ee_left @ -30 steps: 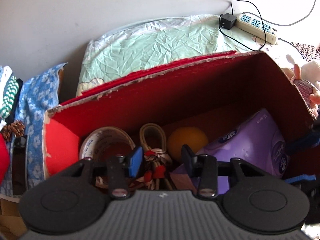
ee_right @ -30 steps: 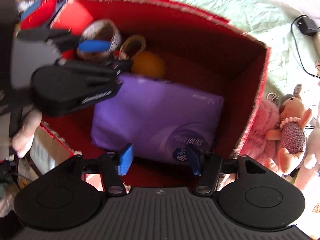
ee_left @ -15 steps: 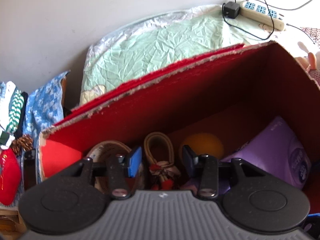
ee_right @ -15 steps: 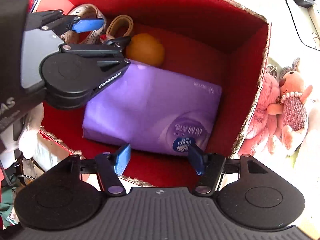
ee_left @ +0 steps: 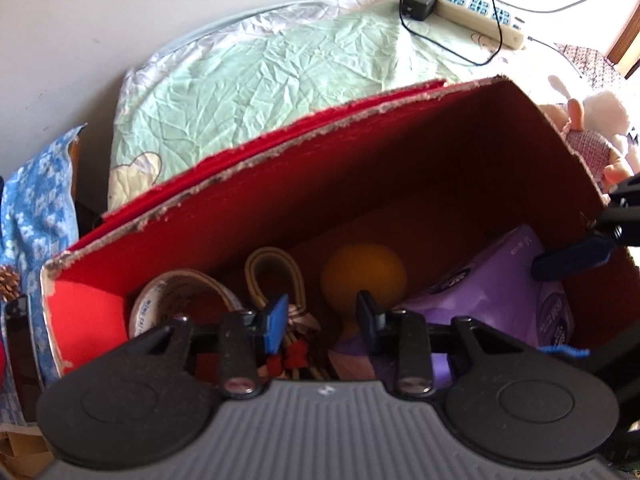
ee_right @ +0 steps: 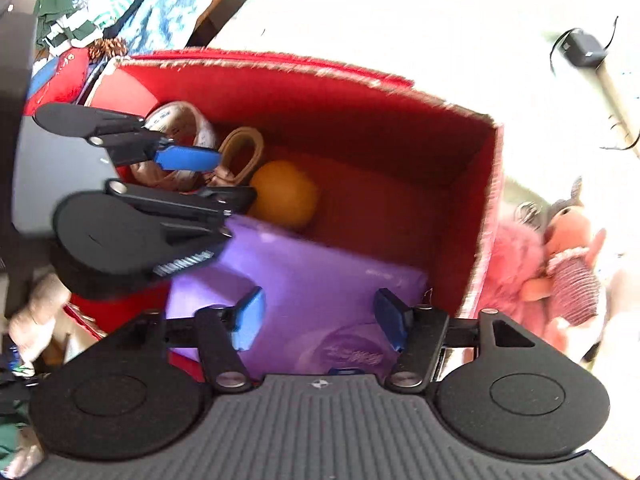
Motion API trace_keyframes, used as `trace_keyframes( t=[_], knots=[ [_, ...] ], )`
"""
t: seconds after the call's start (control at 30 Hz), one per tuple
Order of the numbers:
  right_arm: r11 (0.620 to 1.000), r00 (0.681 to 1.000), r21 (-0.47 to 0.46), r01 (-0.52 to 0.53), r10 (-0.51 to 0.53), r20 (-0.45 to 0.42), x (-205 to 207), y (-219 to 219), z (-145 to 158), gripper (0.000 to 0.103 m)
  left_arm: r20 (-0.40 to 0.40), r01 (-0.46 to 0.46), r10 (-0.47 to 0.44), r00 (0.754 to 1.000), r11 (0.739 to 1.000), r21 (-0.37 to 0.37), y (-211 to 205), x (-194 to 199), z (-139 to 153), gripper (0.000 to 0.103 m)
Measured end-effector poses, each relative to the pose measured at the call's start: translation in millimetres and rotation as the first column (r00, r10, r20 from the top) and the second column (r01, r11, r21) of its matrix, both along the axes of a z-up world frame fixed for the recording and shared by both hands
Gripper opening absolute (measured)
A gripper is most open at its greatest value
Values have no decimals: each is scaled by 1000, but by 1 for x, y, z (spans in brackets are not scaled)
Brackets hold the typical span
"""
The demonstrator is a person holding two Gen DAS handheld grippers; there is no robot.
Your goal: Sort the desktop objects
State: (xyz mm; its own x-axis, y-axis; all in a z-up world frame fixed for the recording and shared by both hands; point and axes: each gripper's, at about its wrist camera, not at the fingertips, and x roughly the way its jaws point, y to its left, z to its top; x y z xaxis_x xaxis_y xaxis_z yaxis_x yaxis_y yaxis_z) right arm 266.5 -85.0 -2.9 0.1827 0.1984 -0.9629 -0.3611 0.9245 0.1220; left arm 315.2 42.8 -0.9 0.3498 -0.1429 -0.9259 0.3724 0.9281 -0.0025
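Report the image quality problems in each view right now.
Left wrist view: sharp, fisheye-bent, red box interior in shadow. Right wrist view: motion-blurred, bed surface blown out white, power strip and plush toys smeared; left hand-held gripper soft-edged.

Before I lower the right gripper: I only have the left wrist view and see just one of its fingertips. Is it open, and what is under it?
Observer: The right gripper is open, its jaws wide apart above the purple tissue pack, gripping nothing.
Operator: Anything outside the box on that side that I could hit?
Observer: A fluffy pink plush lies right beside the outside of the red box, at its right wall, with the doll next to it.
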Motion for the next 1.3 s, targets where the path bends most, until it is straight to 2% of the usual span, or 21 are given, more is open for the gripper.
trace_keyframes(
  t=[0.1, 0.17, 0.27, 0.37, 0.4, 0.53, 0.73, 0.77, 0.8, 0.9, 1.0, 1.07, 1.3],
  knots=[
    [998, 995, -40, -44, 47, 91, -6, -6, 6, 56, -7, -32, 32, 999, 998, -49, 10, -1, 4, 36],
    [999, 992, -20, -43, 45, 122, 0, -8, 9, 53, 7, -51, 52, 999, 996, -68, 18, -7, 12, 38],
    [999, 992, 36, -23, 18, 122, 13, -10, 7, 51, 46, -50, 53, 998, 996, -70, 28, -23, 29, 37],
    [998, 992, 46, -45, 39, 120, 24, -4, -2, 47, 45, -38, 41, 998, 996, -82, 36, -38, 39, 37],
    [997, 991, 42, -59, 53, 122, 27, -1, -1, 49, 35, -36, 39, 999, 996, -78, 36, -41, 38, 37],
    [995, 987, 15, -103, 100, 125, 39, 7, 6, 47, -28, -19, 17, 999, 998, -62, 27, -51, 23, 37],
    [992, 996, 112, -64, 56, 72, 58, 3, 4, 46, -65, -15, 17, 998, 999, 42, 4, -55, -5, 25],
    [990, 997, 126, -58, 50, 60, 58, 1, 4, 46, -78, -2, 5, 997, 999, 43, 0, -55, -7, 19],
    [990, 998, 132, -56, 50, 47, 56, -3, 7, 46, -90, 12, -9, 996, 999, 43, -3, -56, -9, 9],
    [988, 998, 147, -55, 49, 41, 52, -8, 15, 46, -85, 40, -33, 996, 996, 83, -12, -61, -8, 9],
    [984, 998, 170, -53, 45, 48, 56, -10, 17, 46, -95, 45, -37, 995, 996, 73, -14, -57, -6, 5],
    [984, 998, 169, -54, 46, 54, 56, -13, 21, 46, -93, 31, -24, 995, 997, 72, -17, -52, -5, 0],
    [981, 997, 191, -35, 21, 77, 53, -23, 35, 47, -54, -29, 34, 998, 996, 80, -28, -31, 0, 0]
  ],
)
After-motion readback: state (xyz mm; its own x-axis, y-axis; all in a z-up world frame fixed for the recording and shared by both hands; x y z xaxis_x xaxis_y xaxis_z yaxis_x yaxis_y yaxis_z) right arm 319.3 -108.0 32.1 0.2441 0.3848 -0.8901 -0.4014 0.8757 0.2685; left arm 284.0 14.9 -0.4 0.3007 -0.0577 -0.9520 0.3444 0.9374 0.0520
